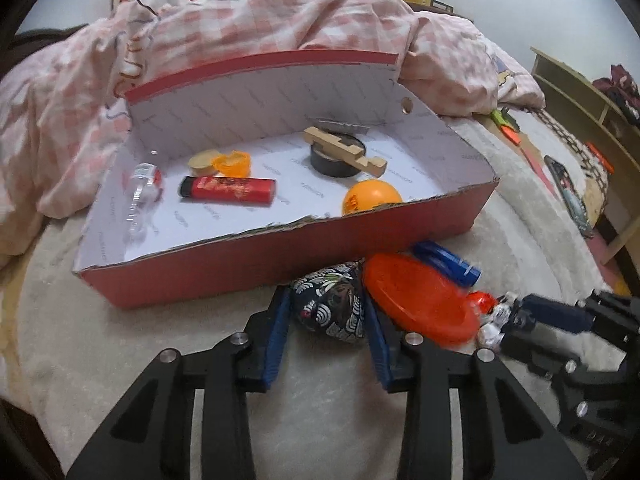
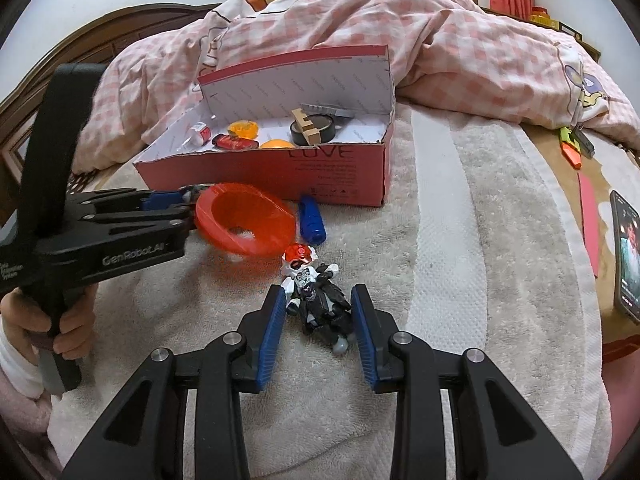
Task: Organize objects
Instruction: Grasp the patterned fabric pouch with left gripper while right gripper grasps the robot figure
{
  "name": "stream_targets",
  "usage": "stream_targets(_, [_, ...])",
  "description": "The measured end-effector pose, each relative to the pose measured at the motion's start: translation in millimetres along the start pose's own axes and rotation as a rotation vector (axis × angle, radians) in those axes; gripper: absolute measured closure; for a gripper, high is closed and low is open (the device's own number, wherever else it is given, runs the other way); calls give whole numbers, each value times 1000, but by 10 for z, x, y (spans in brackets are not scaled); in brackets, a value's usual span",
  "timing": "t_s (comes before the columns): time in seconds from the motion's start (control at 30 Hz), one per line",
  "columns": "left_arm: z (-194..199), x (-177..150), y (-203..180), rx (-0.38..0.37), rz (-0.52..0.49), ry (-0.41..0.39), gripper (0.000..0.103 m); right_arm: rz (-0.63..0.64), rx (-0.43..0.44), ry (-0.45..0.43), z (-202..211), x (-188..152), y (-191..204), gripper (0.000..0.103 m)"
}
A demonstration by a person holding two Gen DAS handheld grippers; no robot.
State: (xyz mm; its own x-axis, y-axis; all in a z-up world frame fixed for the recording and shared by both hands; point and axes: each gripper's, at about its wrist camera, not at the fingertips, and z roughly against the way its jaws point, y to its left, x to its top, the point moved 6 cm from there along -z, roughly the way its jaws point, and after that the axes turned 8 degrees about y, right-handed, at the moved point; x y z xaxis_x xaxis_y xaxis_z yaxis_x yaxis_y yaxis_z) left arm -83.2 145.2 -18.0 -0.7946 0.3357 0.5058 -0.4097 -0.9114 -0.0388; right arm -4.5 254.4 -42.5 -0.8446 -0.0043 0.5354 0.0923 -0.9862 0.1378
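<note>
L gripper (image 1: 326, 312) is clenched on the cloth pouch (image 1: 330, 306) on the bed, just near of the red box (image 1: 280, 252). R gripper (image 2: 316, 312) is released, straddling the toy figure (image 2: 316, 296), long axis pointing far.

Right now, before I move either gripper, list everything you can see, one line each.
box: one, red outside, white inside, open on the bed
lighter: one, red, in box
ball: one, orange, in box near front wall
tape roll: one, black, in box, wooden block across it
small bottle: one, clear, in box at left
pouch: one, dark patterned, between left fingers
funnel: one, orange, before box
tube: one, blue, beside funnel
toy figure: one, black and white, between right fingers
phone: one, far right
quilt: pink check, behind box
left gripper: closed on pouch
right gripper: around figure, grip unclear
</note>
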Motion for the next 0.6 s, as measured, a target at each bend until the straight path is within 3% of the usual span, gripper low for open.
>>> stream_targets(0.43, [182,-416,261,41,19,29,63,13,3,6,-5,10,38,66])
stream_targets(0.6, [96,-429,277,40,37,47,61,18,13,27,-79,-4,55,52])
